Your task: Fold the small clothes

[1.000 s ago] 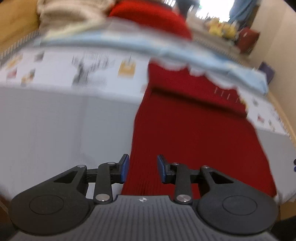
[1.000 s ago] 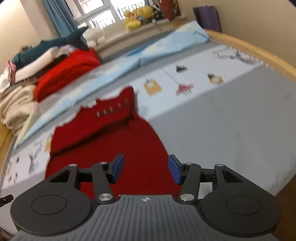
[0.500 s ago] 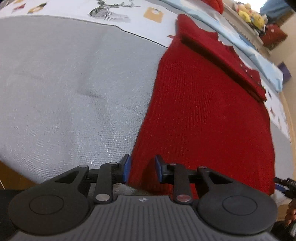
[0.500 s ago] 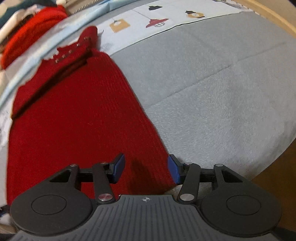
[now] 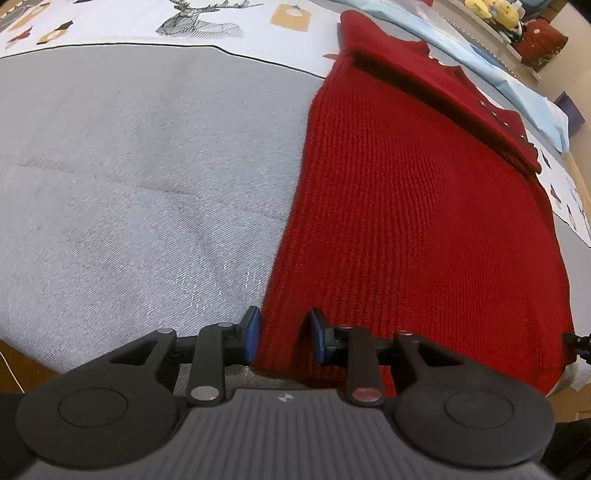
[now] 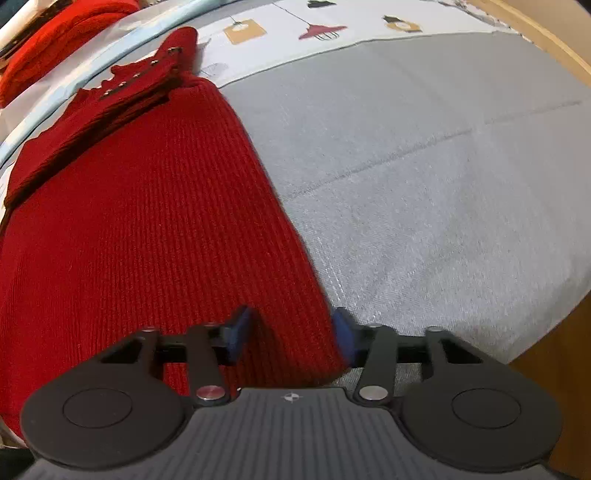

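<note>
A: Where's the left gripper (image 5: 282,334)?

B: Low at the near left corner of the red knit garment (image 5: 417,221), blue pads apart, straddling the hem edge, not clamped. The right gripper (image 6: 291,334) does the same at the near right corner, also spread, with the garment's side edge running between its pads.

A: Any writing to read?

B: None legible. Each gripper body carries only a small round emblem. The bedcover (image 5: 140,166) has printed pictures at its far end: a geometric deer (image 5: 199,24) and a tan tag (image 5: 290,15) in the left view, hanging lamps (image 6: 319,30) in the right.

A: Changed from half a second ago?

B: Both grippers have come slightly lower and closer to the hem; the gaps look about as wide as before. A second ago they were raised, with the room beyond in sight.

A: And the garment?

B: Flat on the grey part of the bed, its far end folded back toward the grippers, small studs (image 6: 138,75) along that fold.
</note>
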The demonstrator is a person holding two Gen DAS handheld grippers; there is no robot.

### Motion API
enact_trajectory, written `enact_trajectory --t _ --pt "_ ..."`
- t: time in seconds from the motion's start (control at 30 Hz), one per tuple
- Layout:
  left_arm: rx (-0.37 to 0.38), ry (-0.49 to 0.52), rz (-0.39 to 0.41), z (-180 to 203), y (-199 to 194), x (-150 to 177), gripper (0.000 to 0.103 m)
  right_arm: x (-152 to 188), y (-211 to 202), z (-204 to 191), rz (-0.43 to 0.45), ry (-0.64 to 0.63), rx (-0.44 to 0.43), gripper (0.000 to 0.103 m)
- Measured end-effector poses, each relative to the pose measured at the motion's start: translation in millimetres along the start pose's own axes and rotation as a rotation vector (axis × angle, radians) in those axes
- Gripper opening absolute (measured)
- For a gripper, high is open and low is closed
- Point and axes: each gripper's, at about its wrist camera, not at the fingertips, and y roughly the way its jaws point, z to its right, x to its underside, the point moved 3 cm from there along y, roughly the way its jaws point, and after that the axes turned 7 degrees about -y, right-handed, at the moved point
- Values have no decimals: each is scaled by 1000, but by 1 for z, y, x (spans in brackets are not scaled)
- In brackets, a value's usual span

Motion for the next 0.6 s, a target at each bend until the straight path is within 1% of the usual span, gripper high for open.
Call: enact_trajectory --t 0.03,0.1,0.13,0.17,0.23,0.27,0.3,0.4,0.5,0.6 --pt "2 0 3 0 0 0 31 0 -1 1 6 3 -15 17" --pt "2 10 10 1 0 1 30 4 -8 5 12 27 -39 15" --pt "6 19 12 3 -1 2 21 5 -9 7 15 34 -44 15" --pt "12 28 10 4 -2 3 16 4 -11 7 18 40 -49 15" --pt "27 44 2 6 -6 7 15 4 -13 9 22 49 -57 15" --pt "34 49 -3 7 -7 9 15 4 -14 9 20 54 -59 20" --pt "40 55 -10 8 -7 10 15 4 -13 9 17 61 -61 23" --pt "34 81 -25 11 -4 13 16 7 -9 7 -3 54 -58 24" --pt "31 50 -17 8 -4 10 20 6 -9 2 -3 17 -42 24" --pt "23 6 -8 1 -4 5 20 5 -9 3 -3 28 -44 24"
